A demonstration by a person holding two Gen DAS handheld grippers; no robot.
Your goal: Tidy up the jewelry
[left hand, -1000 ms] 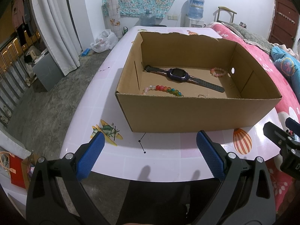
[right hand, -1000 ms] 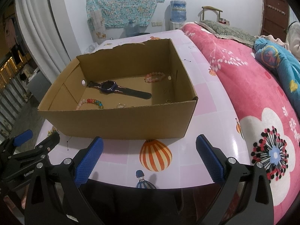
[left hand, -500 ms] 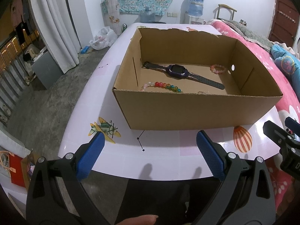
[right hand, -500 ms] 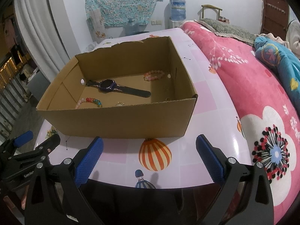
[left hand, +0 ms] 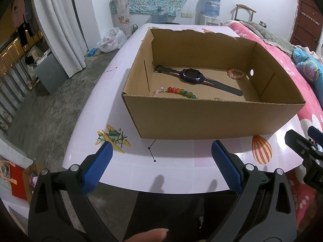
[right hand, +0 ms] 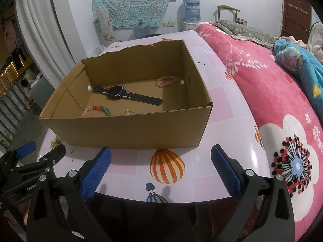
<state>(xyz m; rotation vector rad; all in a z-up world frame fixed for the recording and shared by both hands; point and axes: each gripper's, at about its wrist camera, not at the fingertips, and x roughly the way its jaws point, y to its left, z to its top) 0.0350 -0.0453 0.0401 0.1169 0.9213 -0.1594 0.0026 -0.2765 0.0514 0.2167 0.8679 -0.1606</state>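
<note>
Lettering "GenR" on left gripper (right hand: pixel 36 157) body

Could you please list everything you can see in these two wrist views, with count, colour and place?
cardboard box: one, brown, open-topped, on the table
watch: one, dark purple and black, lying flat in the box
multicoloured bead bracelet: one, red, yellow, green, blue and pale beads, near the box's front wall
pink bead bracelet: one, pink, far corner of the box
small metallic pieces: a few, gold-toned, on the box floor; too small to identify
table: one, pink-white with balloon and plane prints
bedding: pink floral, beside the table
left hand-held gripper: open, blue pads, short of the box
right hand-held gripper: open, blue pads, short of the box
</note>
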